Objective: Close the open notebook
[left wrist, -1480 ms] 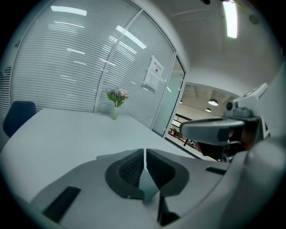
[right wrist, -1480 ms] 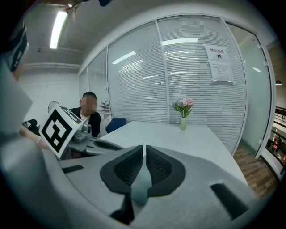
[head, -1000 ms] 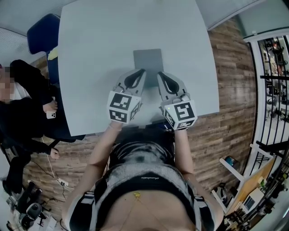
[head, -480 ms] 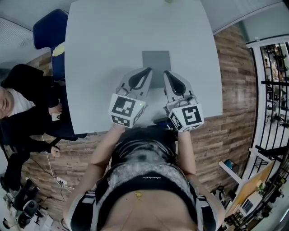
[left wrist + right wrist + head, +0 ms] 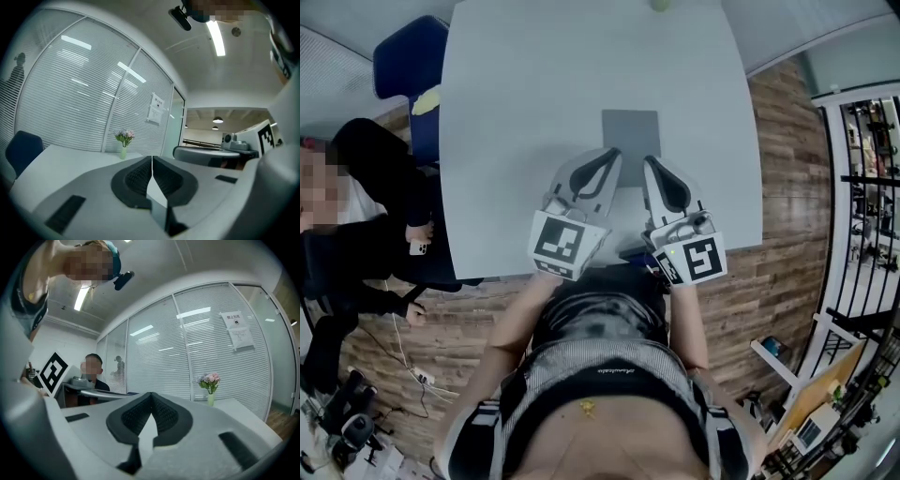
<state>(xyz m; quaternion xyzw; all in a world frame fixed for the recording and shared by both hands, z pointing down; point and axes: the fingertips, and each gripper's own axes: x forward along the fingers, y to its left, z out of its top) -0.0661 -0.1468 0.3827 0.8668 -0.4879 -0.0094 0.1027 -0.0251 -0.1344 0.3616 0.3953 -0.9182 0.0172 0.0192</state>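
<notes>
Altogether one notebook (image 5: 630,129), one left gripper (image 5: 613,154), one right gripper (image 5: 650,160)

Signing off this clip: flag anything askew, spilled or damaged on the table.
Nothing stands out. The notebook lies flat and looks closed, squarely on the table. The flower vase stands upright. Both the left gripper and right gripper are shut and empty.

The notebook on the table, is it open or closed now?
Closed. The notebook lies flat on the table as one grey rectangle, with no spread pages showing.
</notes>
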